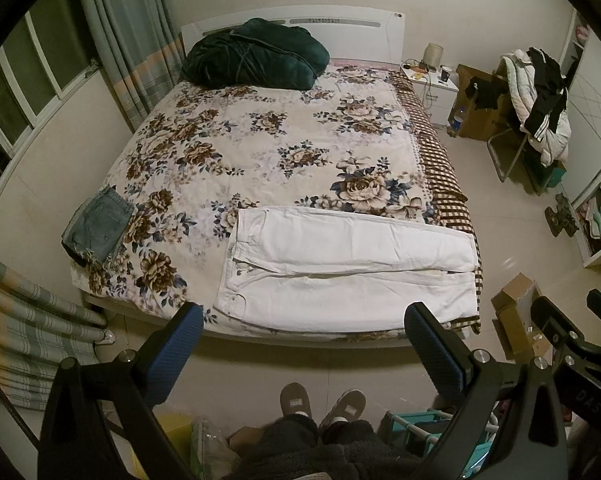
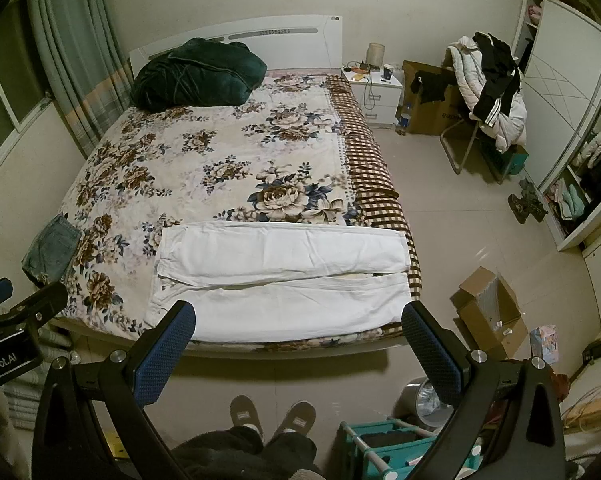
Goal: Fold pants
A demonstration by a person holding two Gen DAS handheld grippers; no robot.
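Observation:
White pants [image 1: 340, 268] lie flat across the near edge of the bed [image 1: 260, 148], waist at the left, legs running right side by side. They also show in the right wrist view [image 2: 280, 280]. My left gripper [image 1: 304, 316] is open and empty, held above the floor in front of the bed, short of the pants. My right gripper [image 2: 300, 316] is open and empty too, at the same distance. The right gripper's body shows at the right edge of the left wrist view [image 1: 572, 336].
Folded denim shorts [image 1: 98, 228] lie at the bed's near left corner. A dark green blanket [image 1: 256, 54] sits by the headboard. An open cardboard box [image 2: 488, 312] and a teal rack [image 2: 384, 448] stand on the floor at right. My slippered feet [image 1: 320, 404] are below.

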